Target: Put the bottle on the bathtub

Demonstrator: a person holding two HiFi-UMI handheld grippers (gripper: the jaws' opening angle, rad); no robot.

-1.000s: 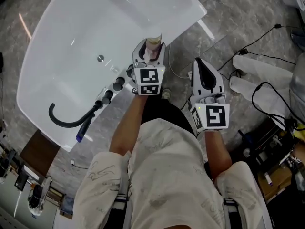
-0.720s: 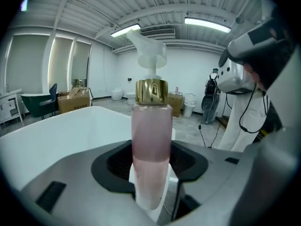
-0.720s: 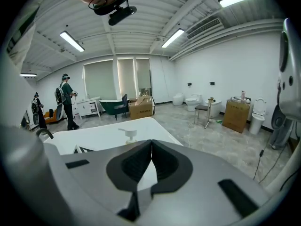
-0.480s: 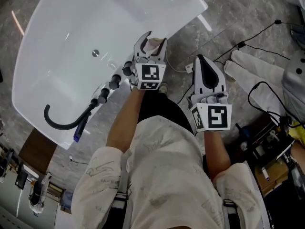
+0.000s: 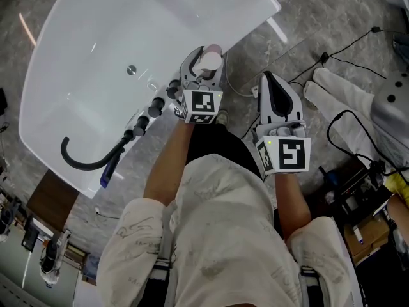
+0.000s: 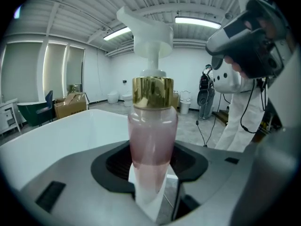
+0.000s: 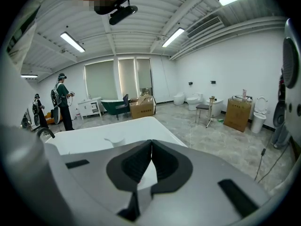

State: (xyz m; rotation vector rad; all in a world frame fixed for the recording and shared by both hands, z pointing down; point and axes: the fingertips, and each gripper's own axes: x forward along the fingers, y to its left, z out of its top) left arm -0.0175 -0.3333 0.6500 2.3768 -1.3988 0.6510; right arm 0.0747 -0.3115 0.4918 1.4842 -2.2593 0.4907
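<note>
A clear pump bottle [image 6: 151,145] with pink liquid, a gold collar and a white pump head stands upright between the jaws of my left gripper [image 6: 150,182], which is shut on it. From the head view the bottle [image 5: 208,61] and left gripper [image 5: 203,75] sit over the near rim of the white bathtub [image 5: 96,56], beside the taps. My right gripper [image 5: 276,104] is held over the floor to the right of the tub, its jaws pressed together with nothing between them. The right gripper [image 7: 149,161] view shows the bathtub [image 7: 94,140] rim ahead.
Dark tap knobs [image 5: 153,110] and a black hose with a hand shower [image 5: 96,162] lie on the tub's near rim. Black cables [image 5: 348,117] and white cloth [image 5: 342,94] cover the stone floor at the right. A person [image 7: 63,107] stands far off by other fixtures.
The left gripper and bottle have shifted slightly along the tub's rim; the bottle's pump head now shows from above. The right gripper has barely moved.
</note>
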